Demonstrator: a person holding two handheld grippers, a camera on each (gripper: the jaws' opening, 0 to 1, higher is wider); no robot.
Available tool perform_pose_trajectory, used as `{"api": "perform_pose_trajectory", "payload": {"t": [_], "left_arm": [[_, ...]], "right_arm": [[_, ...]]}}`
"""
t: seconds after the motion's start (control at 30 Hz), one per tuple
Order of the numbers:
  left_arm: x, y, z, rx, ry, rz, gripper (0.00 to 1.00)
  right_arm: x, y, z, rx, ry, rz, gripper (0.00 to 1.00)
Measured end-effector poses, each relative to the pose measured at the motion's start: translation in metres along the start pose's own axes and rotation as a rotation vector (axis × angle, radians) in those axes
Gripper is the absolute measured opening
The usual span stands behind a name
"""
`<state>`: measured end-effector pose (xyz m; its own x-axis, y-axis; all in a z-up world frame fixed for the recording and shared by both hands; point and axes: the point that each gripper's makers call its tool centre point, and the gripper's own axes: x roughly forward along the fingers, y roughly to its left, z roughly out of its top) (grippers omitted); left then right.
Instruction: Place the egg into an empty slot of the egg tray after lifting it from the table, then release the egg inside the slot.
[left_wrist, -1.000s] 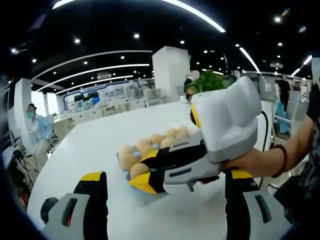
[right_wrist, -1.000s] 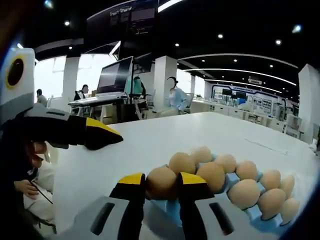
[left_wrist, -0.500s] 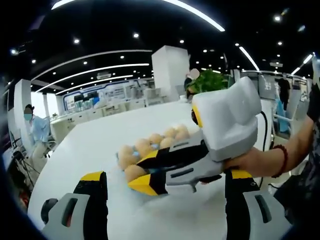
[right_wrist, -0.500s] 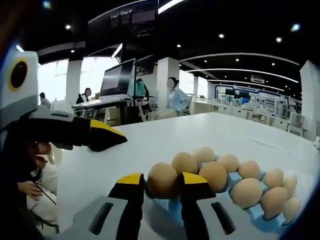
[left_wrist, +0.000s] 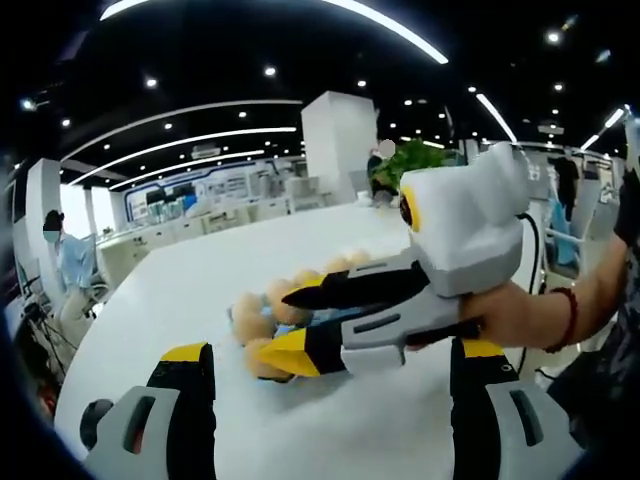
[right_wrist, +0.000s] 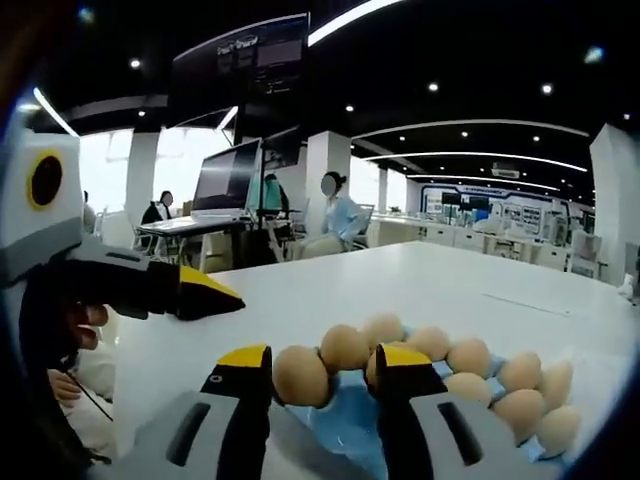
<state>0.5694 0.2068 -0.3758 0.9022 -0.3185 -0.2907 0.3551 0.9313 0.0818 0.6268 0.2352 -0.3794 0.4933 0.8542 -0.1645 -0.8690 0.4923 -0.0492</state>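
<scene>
in the right gripper view the right gripper (right_wrist: 322, 362) has its jaws spread apart, and the egg (right_wrist: 301, 375) sits between them in a corner slot of the blue egg tray (right_wrist: 345, 430), apparently touching neither jaw. the left gripper (left_wrist: 325, 352) hangs wide open over the white table (left_wrist: 190, 290), grasping nothing, near the tray.

A big open-plan office or demo hall: a dark ceiling (right_wrist: 470, 60) crossed by curved light strips (left_wrist: 180, 140) and spotlights, white square pillars (left_wrist: 340, 135), long white tables (right_wrist: 400, 280). People sit at a desk behind a large monitor (right_wrist: 228, 178). A leafy potted plant (left_wrist: 412, 158) stands by the far pillar.
</scene>
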Motion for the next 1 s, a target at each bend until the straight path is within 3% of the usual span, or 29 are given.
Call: {"api": "perform_pose_trajectory", "payload": {"t": [0.47, 0.83, 1.0], "left_arm": [[0.004, -0.005, 0.01, -0.008, -0.027, -0.011, 1.0], [0.003, -0.008, 0.016, -0.022, -0.06, -0.007, 1.0], [0.003, -0.009, 0.018, -0.026, -0.063, -0.005, 1.0]], "right_arm": [[-0.02, -0.023, 0.008, 0.032, 0.018, -0.037, 0.65], [-0.042, -0.053, -0.003, 0.069, 0.05, -0.104, 0.66], [-0.054, -0.066, -0.004, 0.04, 0.062, -0.15, 0.66]]}}
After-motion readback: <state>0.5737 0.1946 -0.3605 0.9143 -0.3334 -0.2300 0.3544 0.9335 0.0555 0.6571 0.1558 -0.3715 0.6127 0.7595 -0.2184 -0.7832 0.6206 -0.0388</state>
